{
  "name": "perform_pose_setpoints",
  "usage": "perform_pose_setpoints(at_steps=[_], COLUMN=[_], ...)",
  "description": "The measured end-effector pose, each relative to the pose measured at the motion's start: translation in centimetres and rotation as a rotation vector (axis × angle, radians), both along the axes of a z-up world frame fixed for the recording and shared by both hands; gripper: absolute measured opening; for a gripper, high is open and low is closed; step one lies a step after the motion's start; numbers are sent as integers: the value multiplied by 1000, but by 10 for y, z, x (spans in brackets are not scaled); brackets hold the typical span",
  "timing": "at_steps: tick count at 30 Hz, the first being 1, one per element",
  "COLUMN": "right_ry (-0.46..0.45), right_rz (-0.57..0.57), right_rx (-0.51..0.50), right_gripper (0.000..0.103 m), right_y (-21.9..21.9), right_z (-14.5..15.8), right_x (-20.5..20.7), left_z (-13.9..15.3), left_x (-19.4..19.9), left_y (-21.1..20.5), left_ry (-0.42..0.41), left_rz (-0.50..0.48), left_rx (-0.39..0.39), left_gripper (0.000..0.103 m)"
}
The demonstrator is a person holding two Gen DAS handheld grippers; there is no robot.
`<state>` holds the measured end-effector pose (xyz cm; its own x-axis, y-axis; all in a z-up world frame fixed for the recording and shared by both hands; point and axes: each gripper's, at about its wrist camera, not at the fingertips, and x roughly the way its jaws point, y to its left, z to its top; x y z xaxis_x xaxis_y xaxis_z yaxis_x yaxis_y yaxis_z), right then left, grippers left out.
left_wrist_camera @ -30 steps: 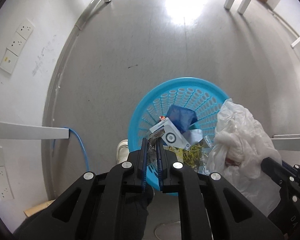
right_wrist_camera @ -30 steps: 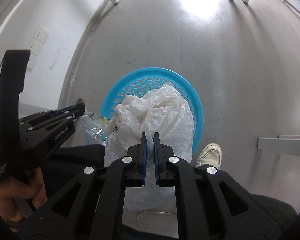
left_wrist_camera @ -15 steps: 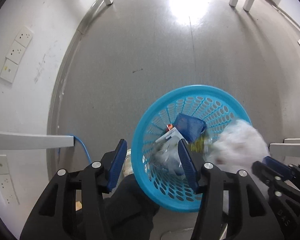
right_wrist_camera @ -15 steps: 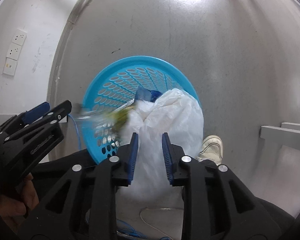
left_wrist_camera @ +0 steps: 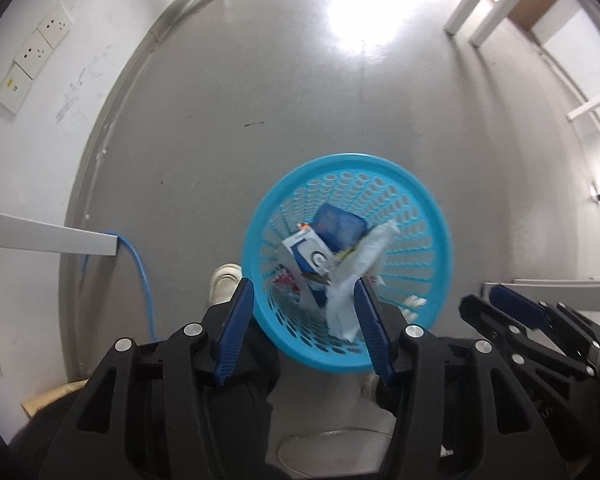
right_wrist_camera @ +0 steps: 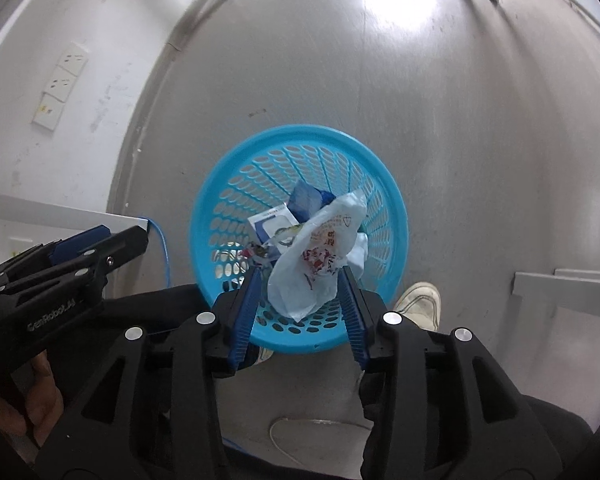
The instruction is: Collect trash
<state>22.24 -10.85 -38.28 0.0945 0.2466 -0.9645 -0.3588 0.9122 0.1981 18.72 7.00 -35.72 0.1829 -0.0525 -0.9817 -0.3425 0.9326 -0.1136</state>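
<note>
A blue perforated basket (left_wrist_camera: 340, 160) (right_wrist_camera: 300, 132) stands on the grey floor below both grippers. In it lie a blue pouch (left_wrist_camera: 338, 226), a white and blue box (left_wrist_camera: 308, 256) and a crumpled white plastic bag (right_wrist_camera: 324, 248) (left_wrist_camera: 356, 280) with red print. My left gripper (left_wrist_camera: 305, 328) hangs open over the basket's near rim with nothing between its pads. My right gripper (right_wrist_camera: 299, 316) is opening above the bag. The bag shows between its fingers but touches neither pad. Each gripper also shows at the edge of the other's view.
A person's white shoes (right_wrist_camera: 418, 304) (left_wrist_camera: 224, 284) stand beside the basket. A blue cable (left_wrist_camera: 140, 276) runs down the wall on the left under a white shelf (left_wrist_camera: 48, 236). Wall sockets (left_wrist_camera: 32, 56) are at the left. White furniture legs (left_wrist_camera: 476, 12) stand far off.
Both grippers were shut, the left on a clear wrapper and the right on the white bag. Both have opened, and wrapper and bag have dropped into the basket.
</note>
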Motion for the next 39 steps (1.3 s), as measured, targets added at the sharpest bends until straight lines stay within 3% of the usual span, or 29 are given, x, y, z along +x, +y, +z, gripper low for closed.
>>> perform_pose_setpoints(at_steps=[4,9,13,15,17,21,28,32,39], right_ry=[-50,-123,-152,-159,-179,-223,-248,-266,-221], right_rz=[23,85,82,80,83,83,85,94,107], right_rx=[19,10,21,35,21,30,114,130,93], right_gripper=[40,53,57,61,65,75,77,81,84], right_y=[-7,-15,-27,-34,-39,-50,-63,-61,-51], right_z=[24,58,82,94,104,128,159,168,148], right_x=[-20,-52,-71,-80,-89,-105,-121,-122,-105], left_z=[24,60,82,91,100,116,136,138,123], left_x=[-26,-52,-72,-82,-92,-110,-128,-126,-105], left_y=[-4,-19,-21,-18,-16,-23,-27,-27,-25], left_ry=[-68,-139,-182,-202,-220,-242,-300,-311,-269], left_rz=[-24,-90,-107,-105,-111,-139,-159,-162,-165], left_rx=[-36,-21,-23,-50,-58,-4,-29,-47,-37], left_gripper=[52,56,58,60,71,79,85,87,95])
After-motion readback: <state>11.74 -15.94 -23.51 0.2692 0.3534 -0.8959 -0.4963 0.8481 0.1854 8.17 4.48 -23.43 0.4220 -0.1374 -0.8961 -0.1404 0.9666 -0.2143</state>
